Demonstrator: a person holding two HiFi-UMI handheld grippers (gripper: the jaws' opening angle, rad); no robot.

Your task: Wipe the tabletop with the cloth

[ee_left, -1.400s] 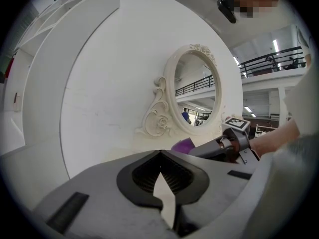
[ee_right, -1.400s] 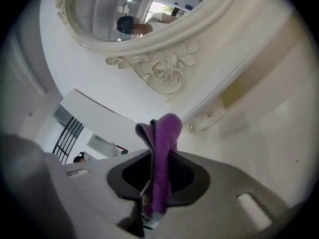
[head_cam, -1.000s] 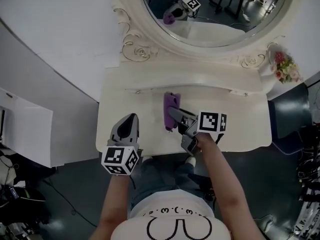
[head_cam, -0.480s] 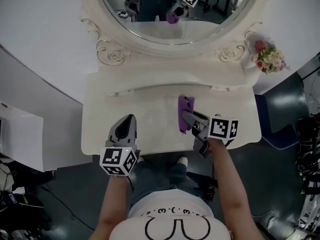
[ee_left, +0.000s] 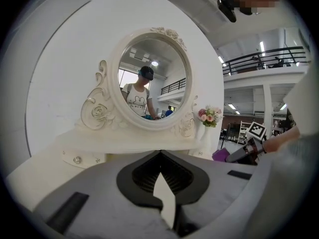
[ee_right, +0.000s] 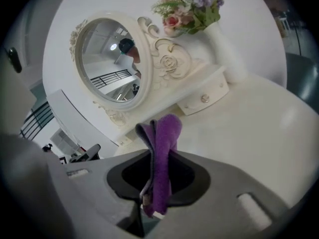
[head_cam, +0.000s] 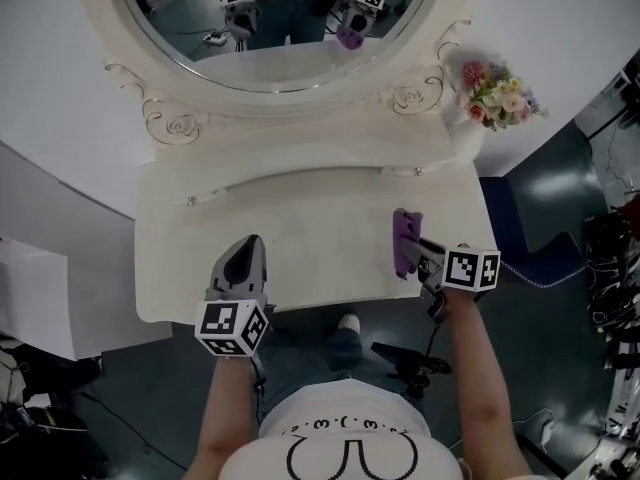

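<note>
A purple cloth (head_cam: 404,240) is pinched in my right gripper (head_cam: 420,255), which is shut on it near the right end of the white tabletop (head_cam: 300,223). In the right gripper view the folded cloth (ee_right: 164,133) sticks out past the jaws of the right gripper (ee_right: 153,159), low over the table. My left gripper (head_cam: 250,246) hovers over the front left part of the tabletop, shut and holding nothing. In the left gripper view the left gripper (ee_left: 160,156) points at the mirror, with the right gripper (ee_left: 247,147) and cloth (ee_left: 221,155) off to its right.
An oval mirror (head_cam: 270,18) in a carved white frame rises behind the table. A vase of flowers (head_cam: 490,93) stands at the back right corner. A raised shelf with small drawers (head_cam: 300,163) runs along the back. Dark floor lies beyond the front edge.
My right gripper has carried the cloth rightward along the tabletop, from near the middle to the right end. The left gripper stays shut near the front edge.
</note>
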